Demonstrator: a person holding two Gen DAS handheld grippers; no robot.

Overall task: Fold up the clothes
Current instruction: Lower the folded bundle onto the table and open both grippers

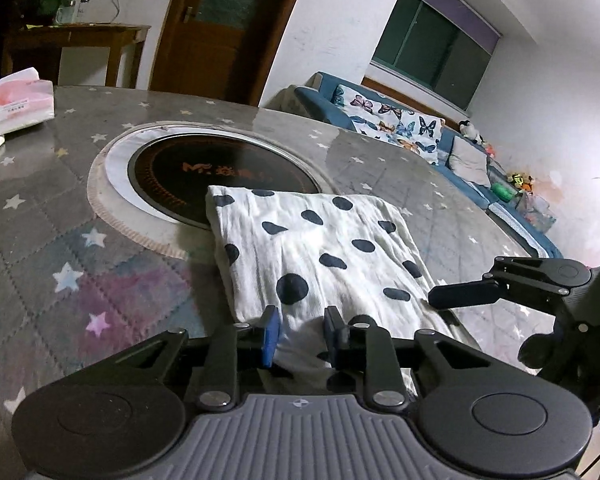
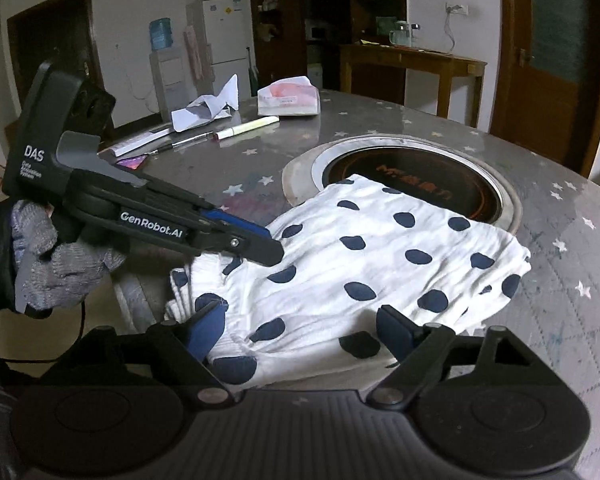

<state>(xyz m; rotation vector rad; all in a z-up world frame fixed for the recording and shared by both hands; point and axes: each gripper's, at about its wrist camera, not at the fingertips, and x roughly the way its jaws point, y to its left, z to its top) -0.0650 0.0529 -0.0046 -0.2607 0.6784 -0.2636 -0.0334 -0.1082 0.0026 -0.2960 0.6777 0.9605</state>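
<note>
A white garment with dark blue dots (image 1: 320,252) lies folded into a rough rectangle on the round table, its far end over the inset cooktop (image 1: 220,172). My left gripper (image 1: 300,334) sits at the garment's near edge, its blue pads a narrow gap apart with cloth rising between them. In the right wrist view the garment (image 2: 380,256) fills the middle. My right gripper (image 2: 304,330) is open wide over the near hem, one finger on each side. The left gripper (image 2: 256,244) shows there at the garment's left edge, fingers nearly together on the cloth.
A tissue pack (image 2: 288,98), crumpled paper (image 2: 204,110), a marker (image 2: 248,126) and pens lie at the far side of the star-patterned table (image 2: 560,280). A wooden side table (image 2: 412,60) and door stand behind. A blue sofa (image 1: 420,136) lies beyond the table.
</note>
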